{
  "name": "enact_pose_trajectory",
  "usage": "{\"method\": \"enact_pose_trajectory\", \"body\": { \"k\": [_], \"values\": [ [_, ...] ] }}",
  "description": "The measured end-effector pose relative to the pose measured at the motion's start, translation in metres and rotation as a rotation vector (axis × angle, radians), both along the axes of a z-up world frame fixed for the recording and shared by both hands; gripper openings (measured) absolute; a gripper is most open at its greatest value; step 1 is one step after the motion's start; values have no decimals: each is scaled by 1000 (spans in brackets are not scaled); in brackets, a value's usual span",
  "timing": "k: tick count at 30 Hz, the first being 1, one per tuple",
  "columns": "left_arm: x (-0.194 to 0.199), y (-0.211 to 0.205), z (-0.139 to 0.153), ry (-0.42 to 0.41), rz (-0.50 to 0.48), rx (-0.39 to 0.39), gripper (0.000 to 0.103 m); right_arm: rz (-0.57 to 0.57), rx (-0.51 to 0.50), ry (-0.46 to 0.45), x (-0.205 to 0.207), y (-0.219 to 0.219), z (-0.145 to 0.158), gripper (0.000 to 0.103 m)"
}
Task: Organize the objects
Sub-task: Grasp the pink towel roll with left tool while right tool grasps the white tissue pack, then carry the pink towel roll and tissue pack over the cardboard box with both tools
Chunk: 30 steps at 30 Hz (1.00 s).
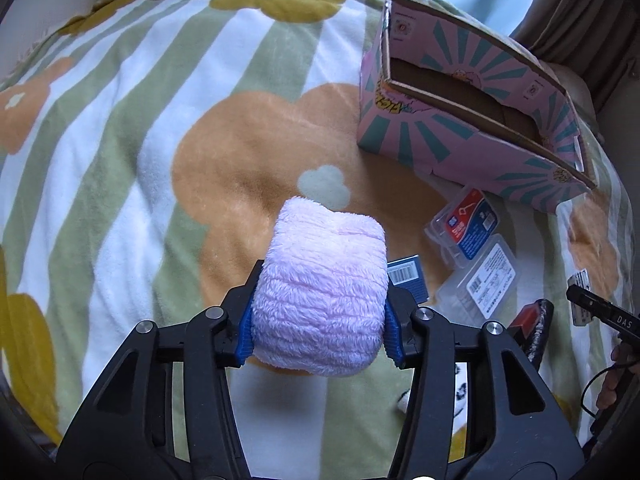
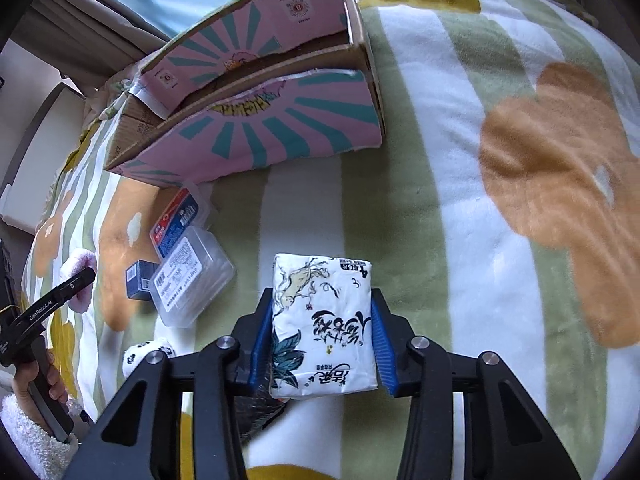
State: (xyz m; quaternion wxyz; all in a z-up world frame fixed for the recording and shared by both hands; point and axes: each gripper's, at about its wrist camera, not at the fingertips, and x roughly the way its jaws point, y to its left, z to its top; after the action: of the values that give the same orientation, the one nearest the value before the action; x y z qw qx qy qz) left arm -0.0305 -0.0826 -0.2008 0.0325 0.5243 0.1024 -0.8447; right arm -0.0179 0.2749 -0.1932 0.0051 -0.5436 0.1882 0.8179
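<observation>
left wrist view: the left gripper [image 1: 320,312] has its jaws clenched on a rolled pink fluffy towel [image 1: 322,288], held above a striped blanket with flower shapes [image 1: 160,140]. the landmark is the pink cardboard box [image 1: 460,120] with teal rays, open at the top, standing on the blanket beyond and to the right of the towel. just in front of the box lie two clear plastic cases [image 1: 476,256], one with a red and blue label, the other with a white label, touching each other. a small blue carton with a barcode [image 1: 408,276] lies on the near side of the cases, partly hidden by the towel.

right wrist view: the right gripper [image 2: 322,336] grasps a white tissue pack [image 2: 324,324] printed with black characters and leaves, jaws closed against its sides. the pink cardboard box [image 2: 260,132] lies beyond it to the left. the clear cases [image 2: 188,264] and blue carton [image 2: 138,280] lie just in front of the box. a hand [image 2: 36,380] holding the other gripper's handle shows at the left edge, well apart from the box.
</observation>
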Motion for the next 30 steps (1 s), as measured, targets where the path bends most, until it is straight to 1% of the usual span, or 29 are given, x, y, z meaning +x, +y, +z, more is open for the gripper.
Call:
{"method": "enact_pose_trajectory", "body": {
  "k": [3, 7, 12, 15, 18, 20, 23, 25, 30],
  "values": [
    [-1, 3, 21, -1, -6, 15, 46, 1, 35, 20, -4, -6, 27, 41],
    [1, 12, 55, 19, -30, -4, 46, -6, 69, 55, -5, -9, 71, 41],
    [5, 28, 105, 49, -71, -29, 46, -9, 129, 87, -4, -31, 121, 41],
    [7, 36, 130, 49, -88, -46, 46, -19, 155, 103, 3, -42, 147, 41],
    [10, 43, 148, 39, -85, -38, 46, -20, 198, 109, 10, -53, 166, 41],
    [13, 48, 159, 38, -86, -26, 46, -33, 195, 110, 14, -56, 176, 41],
    [18, 61, 173, 34, -122, -52, 46, -38, 207, 107, 22, -64, 189, 41],
    [20, 70, 177, 28, -148, -75, 46, -23, 227, 110, 25, -71, 196, 41],
    [21, 81, 185, 30, -183, -69, 46, -19, 237, 139, 28, -78, 210, 41]
  ]
}}
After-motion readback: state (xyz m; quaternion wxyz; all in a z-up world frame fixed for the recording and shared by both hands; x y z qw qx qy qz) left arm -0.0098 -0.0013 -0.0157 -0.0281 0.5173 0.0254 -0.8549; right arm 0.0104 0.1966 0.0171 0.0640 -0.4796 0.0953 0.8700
